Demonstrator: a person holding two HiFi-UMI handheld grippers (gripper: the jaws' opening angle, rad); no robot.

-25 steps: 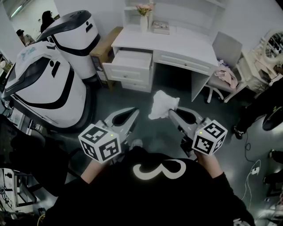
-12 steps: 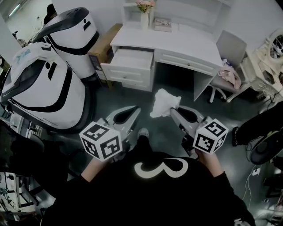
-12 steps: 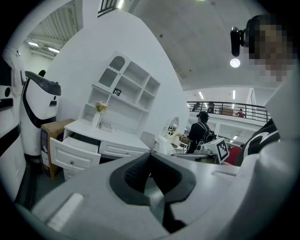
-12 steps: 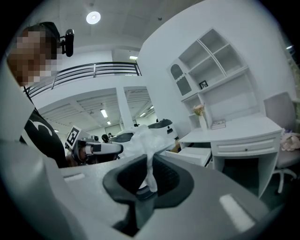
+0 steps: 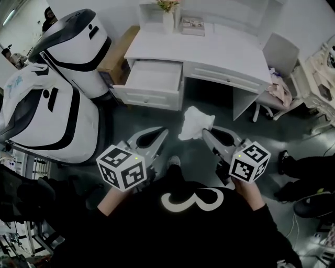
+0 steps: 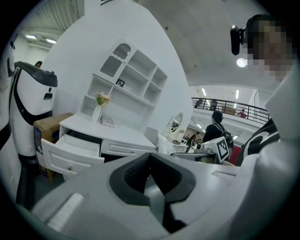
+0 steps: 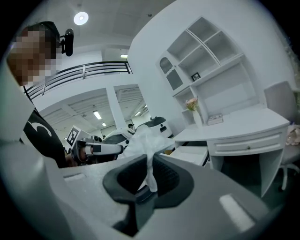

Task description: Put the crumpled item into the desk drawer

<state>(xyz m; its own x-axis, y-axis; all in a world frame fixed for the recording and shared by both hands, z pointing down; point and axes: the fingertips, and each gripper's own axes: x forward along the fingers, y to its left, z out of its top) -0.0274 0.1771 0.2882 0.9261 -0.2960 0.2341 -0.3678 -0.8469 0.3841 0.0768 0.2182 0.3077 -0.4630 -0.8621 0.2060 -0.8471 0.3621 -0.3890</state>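
Observation:
A crumpled white tissue-like item (image 5: 193, 122) hangs from my right gripper (image 5: 207, 132), whose jaws are shut on it; in the right gripper view the crumpled item (image 7: 145, 145) rises from between the pads. My left gripper (image 5: 161, 132) is shut with nothing in it, held level beside the right one; its jaws (image 6: 149, 157) meet at the tips. Ahead stands the white desk (image 5: 209, 49) with its left drawer (image 5: 152, 78) pulled out; what lies inside does not show. Both grippers are well short of the drawer, over the dark floor.
Two large white-and-black machines (image 5: 52, 104) stand at the left beside a cardboard box (image 5: 116, 55). A vase with flowers (image 5: 168, 15) and a book (image 5: 192, 25) sit on the desk. A chair (image 5: 277, 78) with pink cloth stands at the right. People stand in the background.
The whole view has shifted toward the desk, so the open drawer looks nearer and larger. Both grippers keep their pose, and the right one still holds the crumpled item.

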